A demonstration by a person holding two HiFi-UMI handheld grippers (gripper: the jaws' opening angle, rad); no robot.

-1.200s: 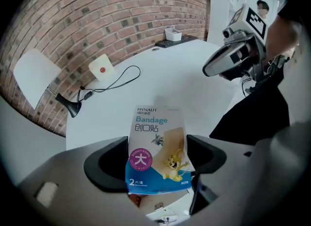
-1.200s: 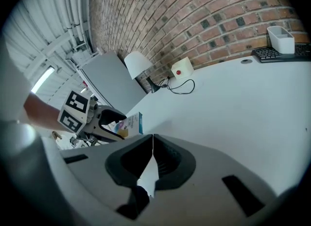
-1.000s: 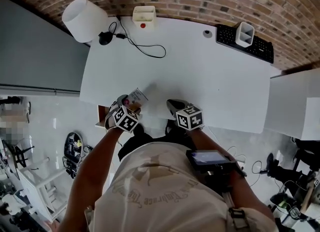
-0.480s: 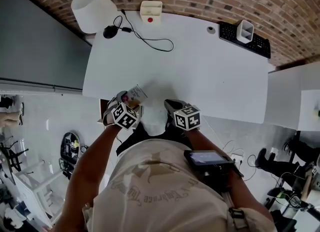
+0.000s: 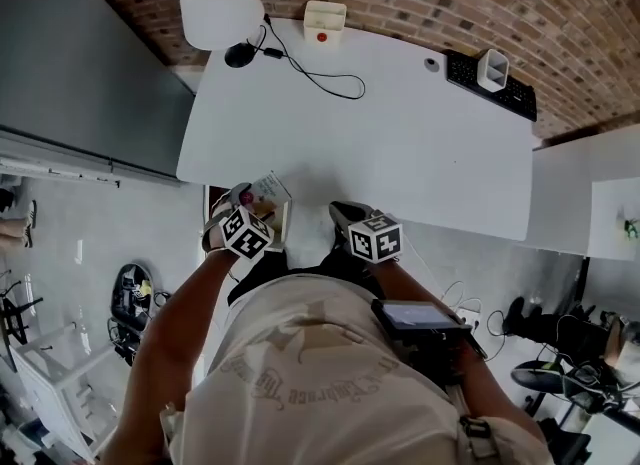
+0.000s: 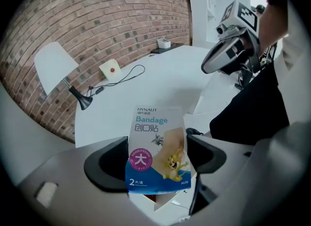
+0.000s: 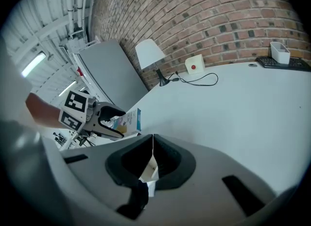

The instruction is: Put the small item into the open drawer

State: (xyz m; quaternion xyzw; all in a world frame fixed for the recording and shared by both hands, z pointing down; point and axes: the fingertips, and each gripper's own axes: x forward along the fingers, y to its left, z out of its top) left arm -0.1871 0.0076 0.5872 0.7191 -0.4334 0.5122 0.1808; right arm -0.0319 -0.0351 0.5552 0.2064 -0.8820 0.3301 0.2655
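A small white and blue bandage box (image 6: 158, 149) stands upright between the jaws of my left gripper (image 6: 158, 156), which is shut on it. In the head view the bandage box (image 5: 268, 190) and left gripper (image 5: 247, 215) hang at the front left edge of the white desk (image 5: 400, 143). Under them shows part of an open drawer (image 5: 283, 219) with a wood-coloured side. My right gripper (image 5: 343, 211) is at the desk's front edge to the right. In its own view the right gripper (image 7: 152, 140) has its jaws pressed together with nothing between them.
At the back of the desk are a white lamp (image 5: 222, 3), a white box with a red button (image 5: 324, 21) with its cable (image 5: 320, 78), a keyboard (image 5: 500, 88) and a white holder (image 5: 491, 68). A grey cabinet (image 5: 90, 63) stands left, another white table (image 5: 590, 193) right.
The head view has swung, so the desk sits further right in the picture. Both grippers keep their places at the desk's front edge, the left still holding the box.
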